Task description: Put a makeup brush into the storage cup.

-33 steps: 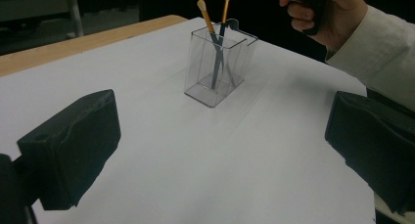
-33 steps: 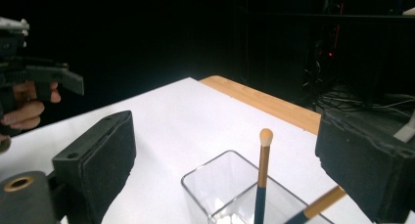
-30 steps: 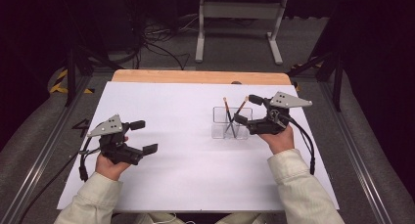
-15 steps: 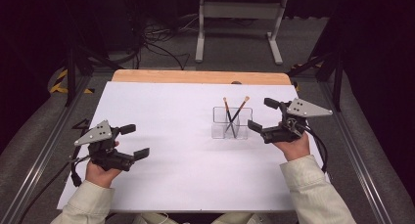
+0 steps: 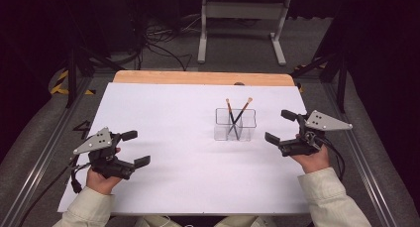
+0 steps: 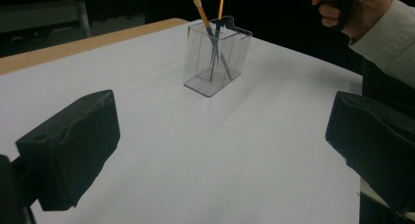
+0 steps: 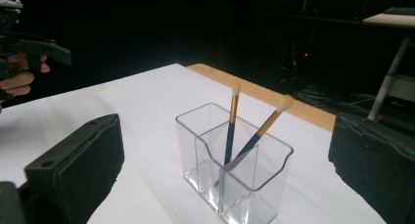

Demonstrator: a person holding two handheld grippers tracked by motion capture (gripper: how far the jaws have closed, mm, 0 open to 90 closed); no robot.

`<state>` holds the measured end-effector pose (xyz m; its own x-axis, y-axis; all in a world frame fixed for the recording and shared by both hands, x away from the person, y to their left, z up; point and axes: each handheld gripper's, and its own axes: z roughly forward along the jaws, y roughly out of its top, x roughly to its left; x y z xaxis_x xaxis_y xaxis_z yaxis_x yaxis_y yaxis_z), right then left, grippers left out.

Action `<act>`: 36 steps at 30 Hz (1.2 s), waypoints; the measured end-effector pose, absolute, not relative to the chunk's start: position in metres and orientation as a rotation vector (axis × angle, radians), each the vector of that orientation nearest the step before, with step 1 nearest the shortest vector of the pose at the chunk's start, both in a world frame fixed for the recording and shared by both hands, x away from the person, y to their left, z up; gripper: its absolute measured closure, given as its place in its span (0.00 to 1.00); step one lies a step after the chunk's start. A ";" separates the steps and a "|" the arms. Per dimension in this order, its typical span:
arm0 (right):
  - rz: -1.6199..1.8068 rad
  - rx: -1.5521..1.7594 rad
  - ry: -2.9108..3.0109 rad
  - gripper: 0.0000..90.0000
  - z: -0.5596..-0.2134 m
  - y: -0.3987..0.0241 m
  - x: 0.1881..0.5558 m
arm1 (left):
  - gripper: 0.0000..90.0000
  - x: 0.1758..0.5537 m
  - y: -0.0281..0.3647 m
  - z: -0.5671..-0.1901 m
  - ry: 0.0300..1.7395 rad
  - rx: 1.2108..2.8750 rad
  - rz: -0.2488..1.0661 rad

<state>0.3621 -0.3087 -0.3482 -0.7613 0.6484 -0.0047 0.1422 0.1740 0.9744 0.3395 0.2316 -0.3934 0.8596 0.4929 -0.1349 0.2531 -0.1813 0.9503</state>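
A clear two-compartment holder [image 5: 235, 125] stands right of the table's middle, with two orange-handled brushes [image 5: 238, 113] crossed inside it. My right gripper [image 5: 278, 125] hovers just right of the holder and points left at it. Its jaws have just been opening; they stand open with nothing between them. In the right gripper view the holder [image 7: 235, 175] and brushes [image 7: 232, 121] sit ahead, between the two black pads [image 7: 78, 160]. My left gripper [image 5: 136, 147] is open and empty at the near left. It looks across at the holder [image 6: 215, 57].
A white sheet [image 5: 168, 113] covers the table, with a wooden strip [image 5: 198, 77] along the far edge. Metal rails run down both sides. A metal stand [image 5: 242, 19] and cables lie on the floor beyond. The person's right hand [image 6: 342, 9] shows in the left gripper view.
My right gripper has drawn back to the right, away from the holder, leaving the brushes in it. The left hand has shifted slightly left.
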 end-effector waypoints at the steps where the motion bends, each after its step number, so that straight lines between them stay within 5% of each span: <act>1: 1.618 0.733 2.053 0.01 -0.350 -0.309 0.362 | 0.00 0.338 0.231 -0.394 0.572 1.770 0.224; 36: 1.608 0.872 2.028 0.00 -0.414 -0.333 0.339 | 0.00 0.331 0.236 -0.409 0.556 1.757 0.224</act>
